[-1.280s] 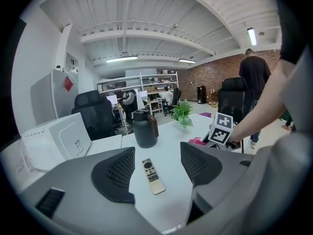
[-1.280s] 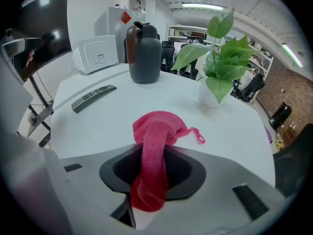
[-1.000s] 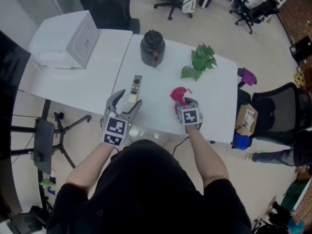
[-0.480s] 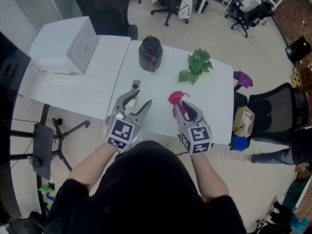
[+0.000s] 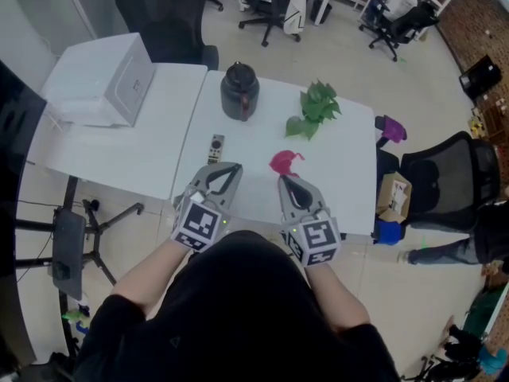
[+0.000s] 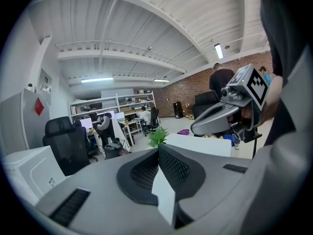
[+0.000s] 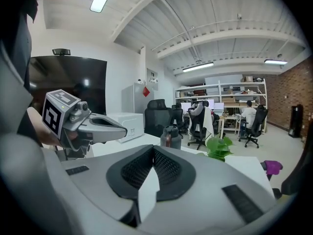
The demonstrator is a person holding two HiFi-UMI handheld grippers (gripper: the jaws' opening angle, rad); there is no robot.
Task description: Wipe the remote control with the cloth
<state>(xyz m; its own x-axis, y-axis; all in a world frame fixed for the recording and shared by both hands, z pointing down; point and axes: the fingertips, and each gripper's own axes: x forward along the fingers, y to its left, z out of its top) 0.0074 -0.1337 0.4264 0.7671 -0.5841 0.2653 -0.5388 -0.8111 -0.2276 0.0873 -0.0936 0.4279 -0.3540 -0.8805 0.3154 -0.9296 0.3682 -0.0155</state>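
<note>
The dark remote control (image 5: 215,145) lies on the white table (image 5: 342,181), left of the crumpled pink cloth (image 5: 284,162). My left gripper (image 5: 231,169) is held above the table's front edge, just short of the remote, jaws shut and empty. My right gripper (image 5: 282,181) hovers beside it, just short of the cloth, also shut with nothing in it. In the left gripper view the closed jaws (image 6: 159,151) point level across the room, with the right gripper (image 6: 230,114) alongside. The right gripper view shows its own shut jaws (image 7: 153,153) and the left gripper (image 7: 88,121).
A black kettle (image 5: 239,91) and a green plant (image 5: 314,108) stand at the table's far side. A white box (image 5: 103,74) sits on the adjoining table at left. Office chairs (image 5: 445,181) and a purple object (image 5: 391,126) are to the right.
Both grippers have drawn back from the remote and the cloth toward the person and lifted. Their jaws went from wide open to shut. The cloth stays on the table.
</note>
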